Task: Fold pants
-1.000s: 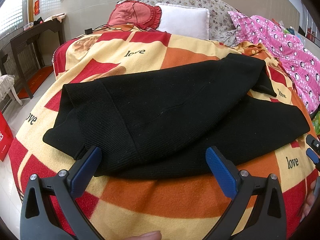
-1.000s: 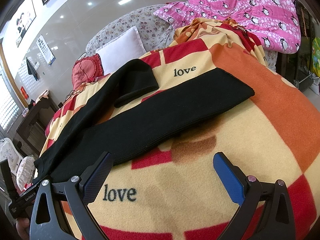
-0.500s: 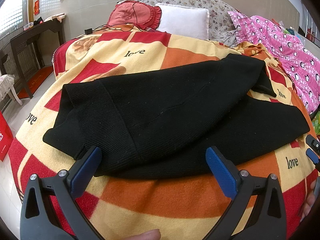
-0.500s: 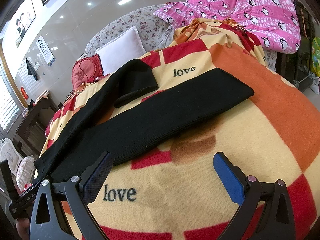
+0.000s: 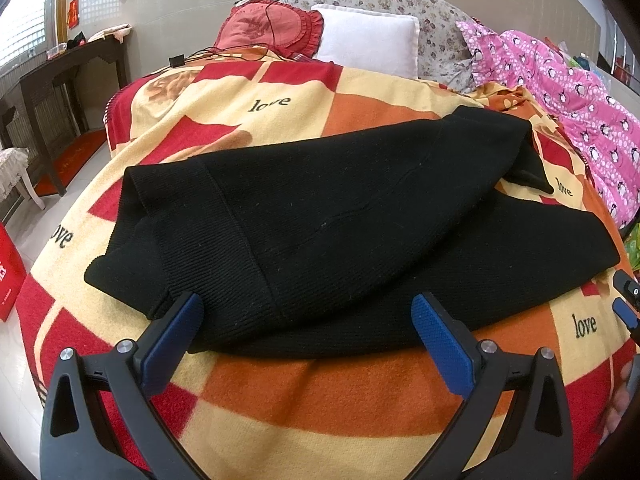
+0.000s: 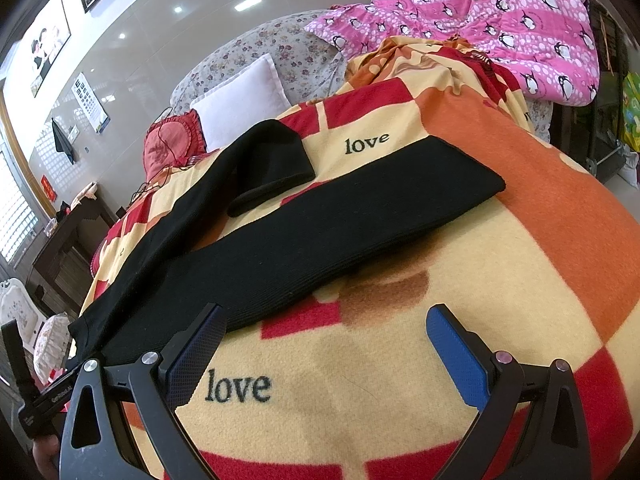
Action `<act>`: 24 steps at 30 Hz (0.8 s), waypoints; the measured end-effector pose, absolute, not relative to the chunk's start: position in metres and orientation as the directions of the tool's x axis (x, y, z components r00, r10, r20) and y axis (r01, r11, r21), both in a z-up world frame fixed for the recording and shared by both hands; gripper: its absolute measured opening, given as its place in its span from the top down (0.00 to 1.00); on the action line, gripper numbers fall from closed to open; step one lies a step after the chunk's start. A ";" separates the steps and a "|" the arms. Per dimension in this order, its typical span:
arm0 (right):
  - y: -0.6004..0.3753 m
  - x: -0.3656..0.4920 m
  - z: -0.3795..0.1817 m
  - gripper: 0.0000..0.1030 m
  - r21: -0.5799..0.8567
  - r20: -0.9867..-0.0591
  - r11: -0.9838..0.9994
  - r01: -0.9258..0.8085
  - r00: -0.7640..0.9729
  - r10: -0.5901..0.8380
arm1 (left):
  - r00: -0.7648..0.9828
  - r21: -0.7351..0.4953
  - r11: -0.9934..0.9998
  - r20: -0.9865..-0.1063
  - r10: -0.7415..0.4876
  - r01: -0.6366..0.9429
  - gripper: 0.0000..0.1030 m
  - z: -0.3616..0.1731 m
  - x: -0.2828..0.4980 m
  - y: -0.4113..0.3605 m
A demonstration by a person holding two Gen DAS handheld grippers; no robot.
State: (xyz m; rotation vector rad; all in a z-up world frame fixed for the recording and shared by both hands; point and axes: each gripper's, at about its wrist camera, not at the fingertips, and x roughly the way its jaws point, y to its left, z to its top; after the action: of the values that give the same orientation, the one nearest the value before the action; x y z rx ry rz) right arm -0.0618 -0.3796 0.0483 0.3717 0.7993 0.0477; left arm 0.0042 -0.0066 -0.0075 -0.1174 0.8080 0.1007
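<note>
Black knit pants (image 5: 340, 220) lie spread across a checkered blanket (image 5: 320, 392) on a bed, waistband at the left and both legs running right. My left gripper (image 5: 306, 322) hovers open at the near edge of the waist area, holding nothing. In the right wrist view the pants (image 6: 320, 236) stretch from lower left to the near leg's cuff at upper right, with the far leg's cuff behind it. My right gripper (image 6: 328, 334) is open over bare blanket (image 6: 340, 400) just short of the near leg, its left fingertip (image 6: 208, 332) at the fabric's edge.
A white pillow (image 5: 368, 40), a red cushion (image 5: 272, 24) with a cable and a pink penguin quilt (image 5: 568, 88) lie at the head and right of the bed. A dark wooden table (image 5: 68, 76) stands at the left, and a red box (image 5: 8, 272) sits on the floor.
</note>
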 end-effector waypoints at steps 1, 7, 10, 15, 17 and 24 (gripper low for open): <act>-0.380 -0.062 0.048 0.02 0.345 -0.691 0.934 0.098 0.700 0.181 | 0.686 -0.065 0.989 -0.726 0.045 -0.134 0.00 -0.007 0.004 -0.007; -0.382 -0.063 0.049 0.02 0.349 -0.689 0.932 0.100 0.701 0.183 | 0.703 -0.182 0.976 -0.710 -0.047 -0.119 0.00 -0.005 0.000 0.008; -0.384 -0.064 0.050 0.02 0.357 -0.686 0.929 0.101 0.703 0.187 | 0.711 -0.290 0.954 -0.686 -0.155 -0.071 0.00 -0.003 -0.008 0.024; -0.385 -0.065 0.051 0.02 0.376 -0.677 0.921 0.097 0.708 0.202 | 0.723 -0.465 0.885 -0.622 -0.299 -0.033 0.00 0.011 -0.030 0.068; -0.387 -0.066 0.052 0.02 0.387 -0.672 0.917 0.097 0.711 0.208 | 0.755 -0.473 0.880 -0.590 -0.287 -0.036 0.00 0.020 -0.043 0.090; -0.392 -0.068 0.052 0.02 0.424 -0.655 0.900 0.103 0.721 0.226 | 0.731 -0.546 0.831 -0.610 -0.306 -0.108 0.00 0.015 -0.044 0.150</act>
State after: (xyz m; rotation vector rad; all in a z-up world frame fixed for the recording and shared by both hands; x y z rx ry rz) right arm -0.0682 -0.3924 0.0524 0.4580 0.7700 0.0709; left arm -0.0441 0.1501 0.0151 -0.5939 0.7545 -0.1167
